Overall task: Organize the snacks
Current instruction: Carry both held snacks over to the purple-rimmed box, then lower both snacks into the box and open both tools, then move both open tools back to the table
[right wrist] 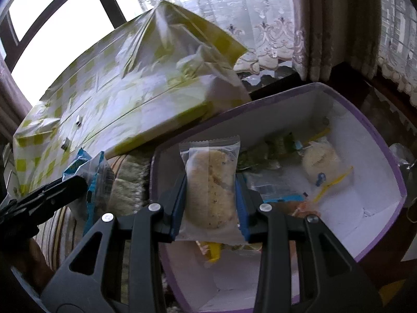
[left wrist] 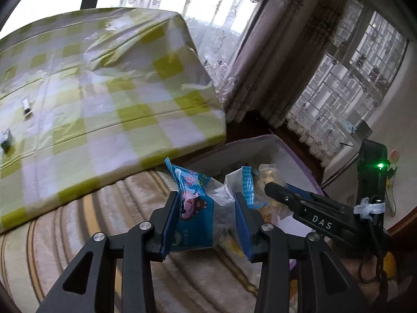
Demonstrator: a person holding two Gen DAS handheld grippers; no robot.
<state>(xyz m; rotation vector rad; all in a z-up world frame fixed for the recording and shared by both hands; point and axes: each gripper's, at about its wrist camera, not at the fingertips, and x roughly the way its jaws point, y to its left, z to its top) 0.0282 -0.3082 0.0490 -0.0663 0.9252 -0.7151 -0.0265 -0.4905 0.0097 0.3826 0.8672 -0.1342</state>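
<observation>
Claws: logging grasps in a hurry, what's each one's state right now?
Left claw: closed on a blue cartoon snack packet.
Right claw: closed on a clear-wrapped pastry, over the purple-rimmed box.

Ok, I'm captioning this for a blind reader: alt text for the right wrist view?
The right hand-held gripper clamps a clear-wrapped biscuit above a purple-rimmed box holding other snacks. A green-checked parcel lies behind it.

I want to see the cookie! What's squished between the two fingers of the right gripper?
A clear packet holding a pale round cookie sits between the right gripper's fingers, over the purple-rimmed box. The right wrist view shows it.
</observation>
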